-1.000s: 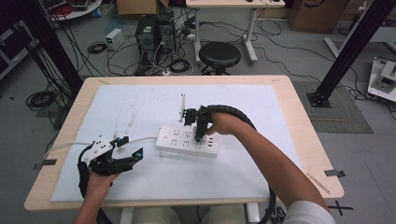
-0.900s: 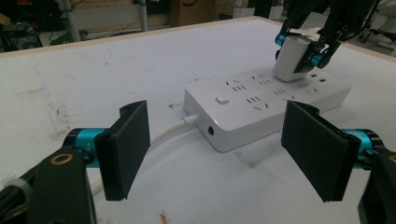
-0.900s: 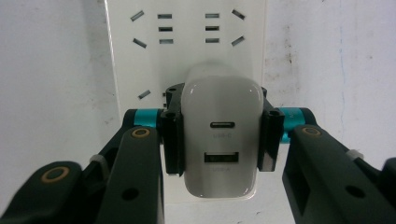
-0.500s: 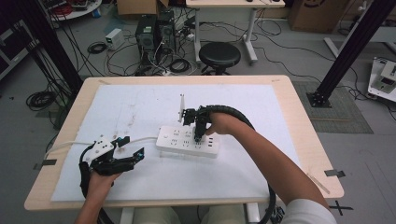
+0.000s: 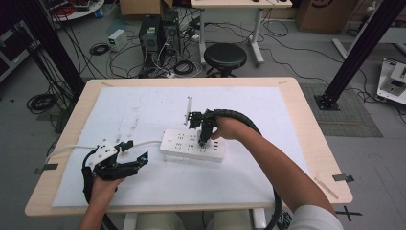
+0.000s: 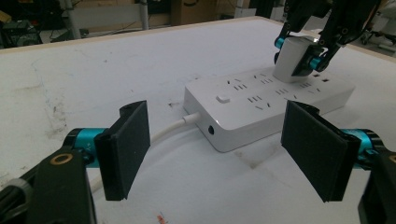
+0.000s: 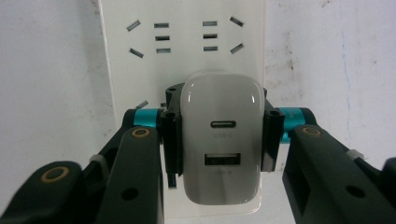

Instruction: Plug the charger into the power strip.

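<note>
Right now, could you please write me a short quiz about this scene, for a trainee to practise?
1. True or false: the right gripper is shut on the white charger.
2. What stands under the charger? A) power strip B) stool C) computer
3. Are the left gripper's pads pressing on anything?

Key:
1. True.
2. A, the white power strip.
3. No; its jaws stand open, apart from the strip.

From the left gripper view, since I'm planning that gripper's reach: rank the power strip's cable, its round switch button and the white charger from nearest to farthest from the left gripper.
1. Cable: nearest, just beyond the left gripper, running toward its left pad.
2. Switch button: farther, on top of the power strip at its near end.
3. White charger: farthest, upper right, clamped in the right gripper.
</note>
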`<move>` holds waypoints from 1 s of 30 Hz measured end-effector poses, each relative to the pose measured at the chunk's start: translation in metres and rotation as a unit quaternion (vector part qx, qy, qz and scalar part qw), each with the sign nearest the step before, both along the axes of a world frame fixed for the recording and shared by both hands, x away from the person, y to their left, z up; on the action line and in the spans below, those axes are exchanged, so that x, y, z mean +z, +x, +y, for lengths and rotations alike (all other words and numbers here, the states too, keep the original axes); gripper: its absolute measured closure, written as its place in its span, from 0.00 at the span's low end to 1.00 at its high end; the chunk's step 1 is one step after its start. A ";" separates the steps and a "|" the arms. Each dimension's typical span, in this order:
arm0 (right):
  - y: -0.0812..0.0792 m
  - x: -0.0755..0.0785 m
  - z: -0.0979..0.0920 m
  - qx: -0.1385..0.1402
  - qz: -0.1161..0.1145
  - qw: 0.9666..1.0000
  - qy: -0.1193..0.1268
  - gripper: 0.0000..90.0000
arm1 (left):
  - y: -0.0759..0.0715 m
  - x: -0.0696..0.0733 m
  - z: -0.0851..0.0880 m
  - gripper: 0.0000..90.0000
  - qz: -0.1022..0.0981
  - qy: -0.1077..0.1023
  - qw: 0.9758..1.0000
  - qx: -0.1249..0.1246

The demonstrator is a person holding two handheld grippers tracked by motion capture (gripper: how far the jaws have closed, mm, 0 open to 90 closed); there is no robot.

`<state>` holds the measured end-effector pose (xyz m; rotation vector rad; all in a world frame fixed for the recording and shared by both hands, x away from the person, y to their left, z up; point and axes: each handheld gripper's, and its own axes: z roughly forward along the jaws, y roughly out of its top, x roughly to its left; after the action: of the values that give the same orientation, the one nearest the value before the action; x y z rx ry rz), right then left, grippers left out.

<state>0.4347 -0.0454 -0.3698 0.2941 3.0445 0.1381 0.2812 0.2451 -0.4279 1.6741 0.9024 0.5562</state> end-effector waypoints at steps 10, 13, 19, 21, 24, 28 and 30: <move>-0.001 0.007 -0.020 -0.028 -0.024 0.994 0.104 0.40 | 0.001 0.002 -0.002 0.26 -0.002 -0.001 1.000 -0.003; -0.003 0.013 -0.032 -0.049 -0.033 0.989 0.135 0.31 | 0.000 0.000 0.000 0.27 0.000 -0.003 1.000 0.000; -0.006 0.018 -0.059 -0.101 -0.040 0.980 0.169 0.24 | -0.003 -0.001 0.002 0.26 0.000 -0.007 1.000 0.003; -0.009 0.019 -0.069 -0.115 -0.045 0.976 0.181 0.24 | -0.004 -0.001 0.001 0.26 -0.001 -0.008 1.000 0.004; -0.015 0.024 -0.087 -0.139 -0.053 0.967 0.207 0.24 | -0.004 0.000 0.001 0.26 -0.002 -0.009 1.000 0.004; -0.027 0.029 -0.108 -0.162 -0.072 0.955 0.236 0.24 | -0.004 0.002 -0.002 0.26 -0.006 -0.010 1.000 0.001; -0.034 0.030 -0.117 -0.172 -0.081 0.951 0.245 0.24 | -0.004 0.003 -0.004 0.26 -0.007 -0.010 1.000 -0.001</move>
<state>0.4012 -0.1628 -0.3399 0.7932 2.6974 0.8480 0.2773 0.2416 -0.4249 1.6509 0.8940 0.5545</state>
